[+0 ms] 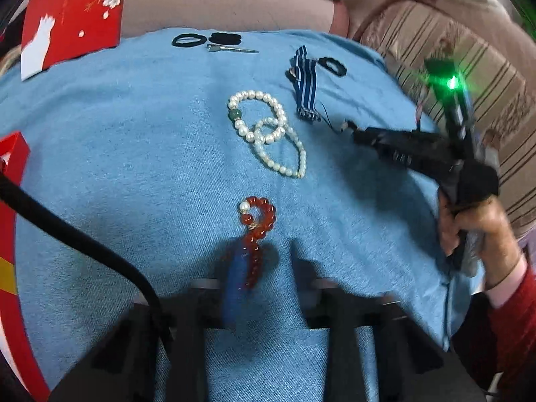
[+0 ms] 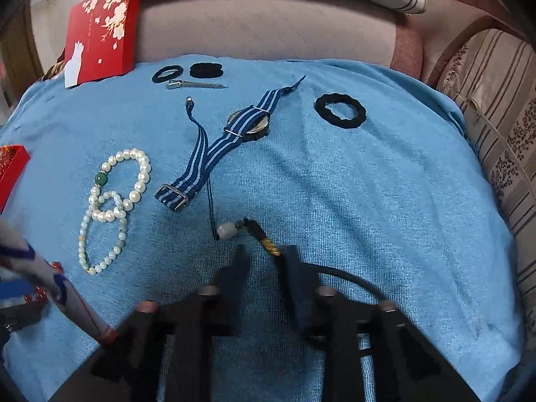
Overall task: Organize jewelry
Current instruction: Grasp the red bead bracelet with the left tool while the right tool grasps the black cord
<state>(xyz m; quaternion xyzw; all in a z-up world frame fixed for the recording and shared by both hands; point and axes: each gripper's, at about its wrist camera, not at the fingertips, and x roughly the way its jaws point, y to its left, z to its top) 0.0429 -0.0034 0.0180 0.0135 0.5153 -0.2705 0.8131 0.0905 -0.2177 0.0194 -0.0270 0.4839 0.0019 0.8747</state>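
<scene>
At the bottom of the left wrist view, motion blur smears the left gripper (image 1: 259, 268), whose fingers pinch the red bead bracelet (image 1: 257, 224) on the blue towel (image 1: 117, 167). The right gripper (image 2: 264, 261) clamps narrowly on a dark tassel charm (image 2: 258, 234). Only a corner of the red box (image 2: 11, 164) shows, its contents unreadable.

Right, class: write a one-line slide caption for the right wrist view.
Right gripper around a corded charm, striped watch and pearl bracelets beyond.
</scene>
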